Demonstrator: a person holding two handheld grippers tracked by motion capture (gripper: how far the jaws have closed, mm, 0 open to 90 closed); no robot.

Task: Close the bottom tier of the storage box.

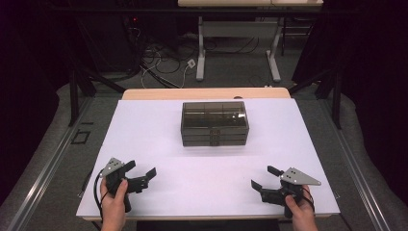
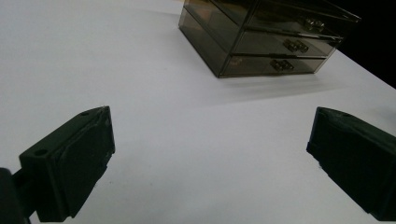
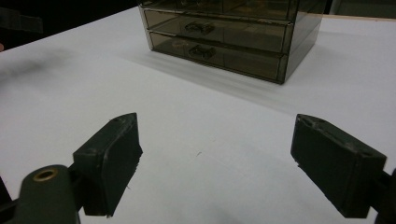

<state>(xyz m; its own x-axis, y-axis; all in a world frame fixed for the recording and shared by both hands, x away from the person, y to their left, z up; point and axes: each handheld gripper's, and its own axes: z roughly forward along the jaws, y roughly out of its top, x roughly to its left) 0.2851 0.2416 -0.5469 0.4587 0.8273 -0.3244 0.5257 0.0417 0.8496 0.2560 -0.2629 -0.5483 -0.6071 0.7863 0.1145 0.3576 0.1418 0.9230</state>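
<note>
A smoked-plastic drawer unit (image 1: 215, 123) stands on the white table (image 1: 159, 130), toward its far edge, drawer fronts facing the person. The left gripper (image 1: 142, 174) lies well apart from the unit on its near left, the right gripper (image 1: 265, 177) on its near right. Both sets of jaws stand wide apart and hold nothing.

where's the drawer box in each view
High view: drawer box at table centre, beyond both tongs.
Left gripper view: upper right, seen from its left front corner.
Right gripper view: top centre, seen from its right front corner.
Shared landmark: the drawer handles on its front.
</note>
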